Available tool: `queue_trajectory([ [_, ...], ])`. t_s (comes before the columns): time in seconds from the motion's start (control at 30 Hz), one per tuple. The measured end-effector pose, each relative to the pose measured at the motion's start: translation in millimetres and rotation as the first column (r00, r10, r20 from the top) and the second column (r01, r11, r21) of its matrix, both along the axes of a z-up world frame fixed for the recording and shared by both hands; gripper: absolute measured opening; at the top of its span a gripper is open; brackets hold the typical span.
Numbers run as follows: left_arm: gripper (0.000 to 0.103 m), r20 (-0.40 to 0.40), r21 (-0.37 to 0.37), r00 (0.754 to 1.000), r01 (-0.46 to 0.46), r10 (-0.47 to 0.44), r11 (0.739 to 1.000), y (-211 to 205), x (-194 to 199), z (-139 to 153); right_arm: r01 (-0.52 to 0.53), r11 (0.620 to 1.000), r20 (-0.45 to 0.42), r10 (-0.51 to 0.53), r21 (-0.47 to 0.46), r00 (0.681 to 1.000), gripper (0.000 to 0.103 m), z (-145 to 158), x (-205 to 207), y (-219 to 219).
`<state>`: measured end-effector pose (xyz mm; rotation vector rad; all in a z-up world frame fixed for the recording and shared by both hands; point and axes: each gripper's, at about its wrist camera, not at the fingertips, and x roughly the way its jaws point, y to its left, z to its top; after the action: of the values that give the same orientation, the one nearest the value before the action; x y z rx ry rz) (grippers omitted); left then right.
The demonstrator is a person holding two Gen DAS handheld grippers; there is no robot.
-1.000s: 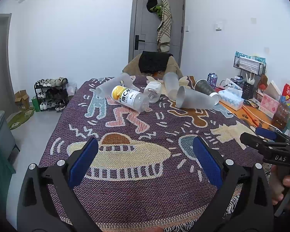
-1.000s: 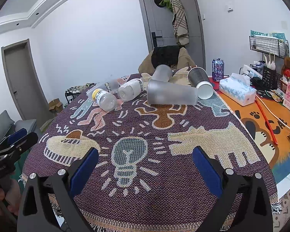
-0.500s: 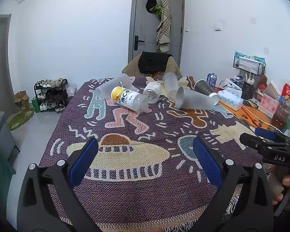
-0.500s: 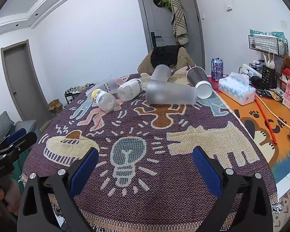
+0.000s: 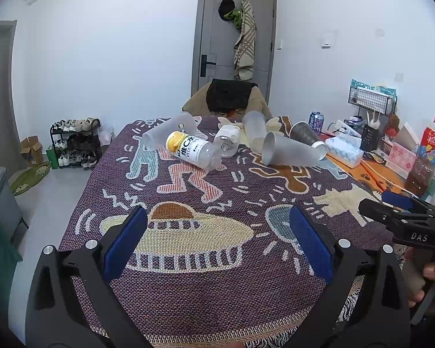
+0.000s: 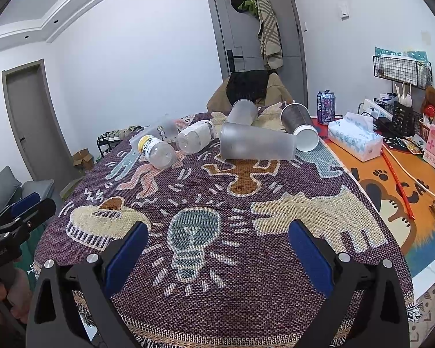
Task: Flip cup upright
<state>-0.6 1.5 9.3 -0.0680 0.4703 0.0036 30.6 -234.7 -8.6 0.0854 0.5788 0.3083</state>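
Observation:
A large frosted cup lies on its side at the far middle of the patterned tablecloth; it also shows in the left wrist view. A dark paper cup lies tipped behind it, and two more frosted cups lie nearby. My left gripper is open and empty over the near edge. My right gripper is open and empty, well short of the cups.
Two clear bottles lie among the cups. A tissue box, a soda can and a wire rack stand on the orange mat at right. A chair stands beyond the table.
Both views have crept slightly forward toward the cups. Both grippers stay open; nothing on the table has moved.

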Motion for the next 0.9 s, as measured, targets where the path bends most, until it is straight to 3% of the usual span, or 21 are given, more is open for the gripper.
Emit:
queue_trajectory([
  [0.43,0.097,0.007,0.002,1.0,0.011,-0.011,1.0,-1.1,4.7,-1.9,-0.01,1.0,-0.004,0.01,0.013,1.0,0.095,5.3,11.8,-4.3],
  [0.9,0.097,0.017,0.016,1.0,0.017,-0.017,1.0,-5.4,33.7,7.1,0.008,1.0,0.014,-0.008,0.003,1.0,0.095,25.0,58.9,-19.7],
])
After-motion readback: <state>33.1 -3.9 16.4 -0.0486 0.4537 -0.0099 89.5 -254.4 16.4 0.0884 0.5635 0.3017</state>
